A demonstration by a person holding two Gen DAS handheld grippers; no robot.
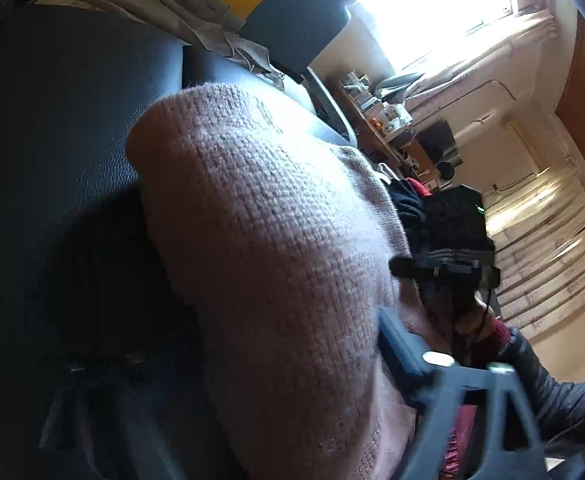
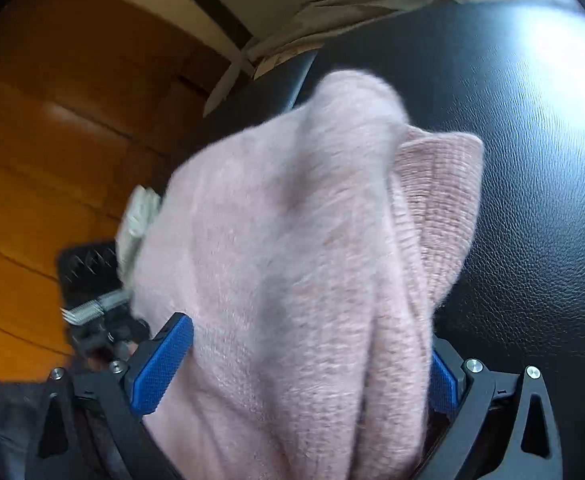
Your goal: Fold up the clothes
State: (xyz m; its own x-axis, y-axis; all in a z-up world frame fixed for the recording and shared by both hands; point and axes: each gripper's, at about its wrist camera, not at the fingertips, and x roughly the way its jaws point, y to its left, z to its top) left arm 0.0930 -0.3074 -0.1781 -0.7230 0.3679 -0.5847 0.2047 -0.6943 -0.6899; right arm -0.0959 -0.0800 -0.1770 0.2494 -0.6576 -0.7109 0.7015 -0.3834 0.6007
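Over black leather [image 2: 532, 200], right hand-held gripper [image 2: 312, 368] clamps pink knit [image 2: 284, 260].

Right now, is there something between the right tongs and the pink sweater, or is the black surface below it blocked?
Nothing stands between them: the right tongs already have the pink sweater bunched between their blue pads. The black leather surface beside it shows bare; only a grey cloth lies at its far edge.

The sweater [image 2: 292, 264] lies between the fingers of the right gripper [image 2: 308, 368], above the leather seat [image 2: 532, 200]. Behind it, a cloth [image 2: 356, 4] lies on the seat's far edge.
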